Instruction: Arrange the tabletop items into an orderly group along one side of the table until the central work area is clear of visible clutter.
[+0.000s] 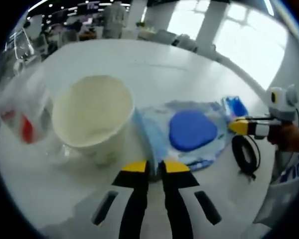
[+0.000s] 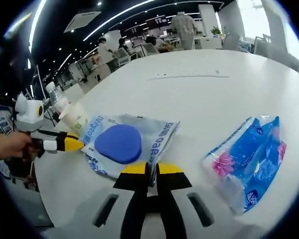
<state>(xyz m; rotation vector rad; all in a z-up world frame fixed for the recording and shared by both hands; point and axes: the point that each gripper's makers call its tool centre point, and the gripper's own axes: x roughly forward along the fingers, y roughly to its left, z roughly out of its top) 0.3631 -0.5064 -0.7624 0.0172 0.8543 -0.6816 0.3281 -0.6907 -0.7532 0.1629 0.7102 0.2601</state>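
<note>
Pinching opposite edges of the wipes pack (image 1: 189, 132), both grippers, left (image 1: 154, 168) and right (image 2: 152, 170), are clenched on it; a cup (image 1: 93, 117) stands beside it.

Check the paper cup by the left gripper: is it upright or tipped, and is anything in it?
Upright. The paper cup stands on the white table, its round mouth facing up; what shows of the inside looks empty.
</note>
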